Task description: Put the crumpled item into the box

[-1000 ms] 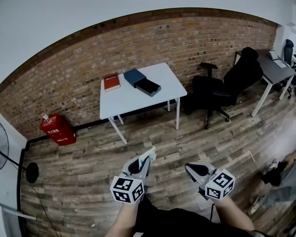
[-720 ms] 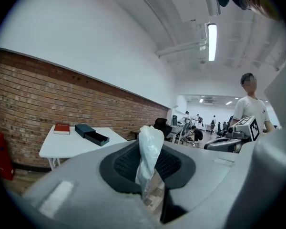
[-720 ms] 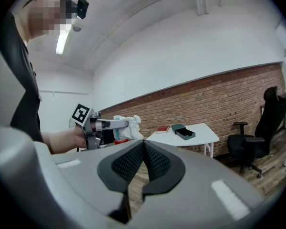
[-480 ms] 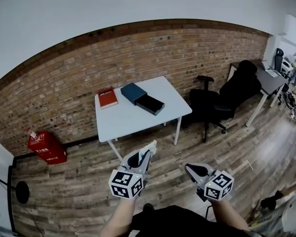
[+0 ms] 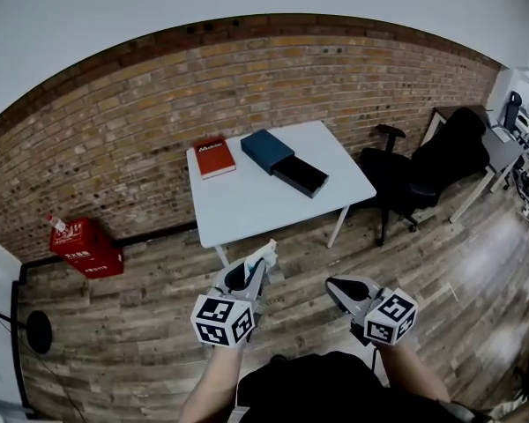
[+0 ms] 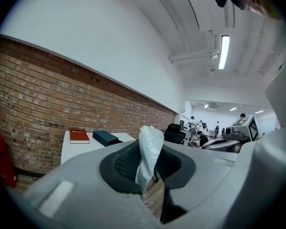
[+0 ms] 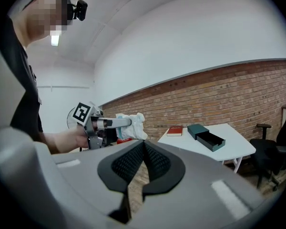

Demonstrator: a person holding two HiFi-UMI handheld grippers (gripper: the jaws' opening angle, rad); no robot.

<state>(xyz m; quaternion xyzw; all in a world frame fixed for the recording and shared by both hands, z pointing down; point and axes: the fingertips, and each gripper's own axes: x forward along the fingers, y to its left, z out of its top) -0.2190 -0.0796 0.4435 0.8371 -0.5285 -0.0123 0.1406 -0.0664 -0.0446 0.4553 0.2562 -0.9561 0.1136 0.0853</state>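
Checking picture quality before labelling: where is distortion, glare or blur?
Head view: fisheye bends the brick wall into an arc. Left gripper view: dark rounded corners, ceiling lamp blown out. Right gripper view: same vignette, white table sharp.

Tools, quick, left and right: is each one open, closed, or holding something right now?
Left tool: closed on the crumpled white item.
Right tool: closed, nothing between its jaws.
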